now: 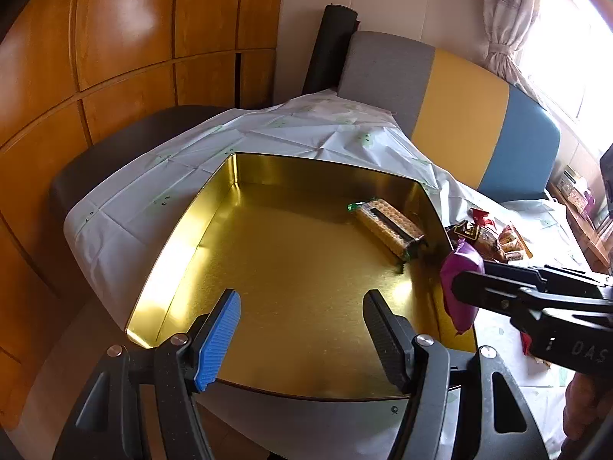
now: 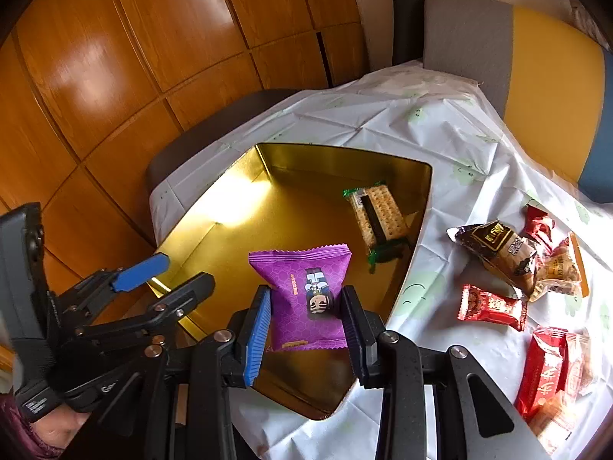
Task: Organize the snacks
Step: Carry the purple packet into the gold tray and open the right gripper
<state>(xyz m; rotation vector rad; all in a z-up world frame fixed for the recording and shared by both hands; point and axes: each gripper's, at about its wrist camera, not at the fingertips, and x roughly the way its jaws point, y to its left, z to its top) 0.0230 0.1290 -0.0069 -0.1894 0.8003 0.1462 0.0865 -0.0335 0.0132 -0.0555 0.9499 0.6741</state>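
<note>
The right gripper (image 2: 304, 320) is clamped on the sides of a purple snack packet (image 2: 302, 291), held over the near part of the gold tin (image 2: 214, 245). The pouch is soft and pinched only at its edges, so I judge it could slip or fall onto the near rim. That gripper points steeply down. The left gripper (image 1: 300, 329) hovers empty, jaws apart, over the tin floor. Farther in lies a cracker packet (image 2: 377, 218); loose snacks (image 2: 498, 253) wait on the tablecloth (image 2: 440, 134).

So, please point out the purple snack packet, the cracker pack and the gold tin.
purple snack packet (image 2: 302, 291): right wrist view, front face.
cracker pack (image 2: 377, 211): right wrist view, clear top over the crackers.
gold tin (image 1: 291, 264): left wrist view, bare floor.
</note>
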